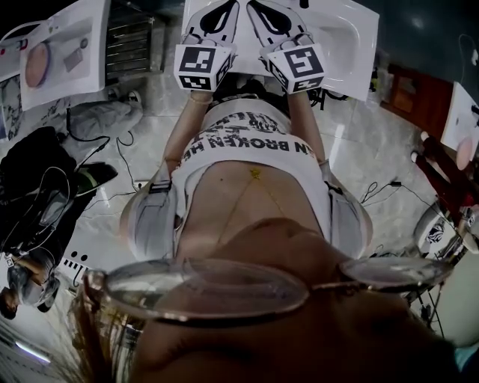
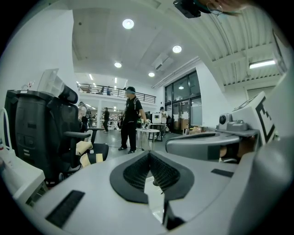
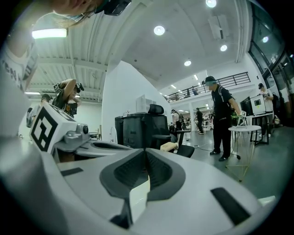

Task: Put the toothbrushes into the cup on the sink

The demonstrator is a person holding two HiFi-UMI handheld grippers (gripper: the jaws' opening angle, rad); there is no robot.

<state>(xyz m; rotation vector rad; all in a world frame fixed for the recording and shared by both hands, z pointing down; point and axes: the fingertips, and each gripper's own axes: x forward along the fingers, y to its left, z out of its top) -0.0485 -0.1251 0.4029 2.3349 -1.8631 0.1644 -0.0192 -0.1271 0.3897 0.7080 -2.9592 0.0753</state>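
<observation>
Big open hall, pale glossy floor (image 1: 359, 149) reflecting the ceiling lights, glazed wall and a railed mezzanine showing far back in both gripper views.

Nearest the head camera: the wearer's glasses (image 1: 202, 288), then a white printed shirt (image 1: 247, 142). Both forearms are reaching straight ahead from the body, left forearm (image 1: 183, 127) and right forearm (image 1: 307, 123) roughly parallel, elbows staying close to the sides.

The left gripper (image 1: 215, 16) and right gripper (image 1: 271, 19) are hovering side by side, near each other but apart, marker cubes facing up. They are hanging over the near edge of a white sink (image 1: 352, 37). Each gripper view is showing its ribbed pads pressed together with nothing between them.

A second sink unit (image 1: 75, 30) is sitting well off to the left, dark bags and cables (image 1: 30, 164) lying on the floor near it.

Both grippers are pointing level, out into the hall. Farther out, a black office chair (image 2: 36, 133) is standing, and a person in dark clothes and cap (image 2: 131, 119) is standing beside a small round table (image 2: 148, 132).

Toothbrushes and cup: cannot pick them out in any view.
</observation>
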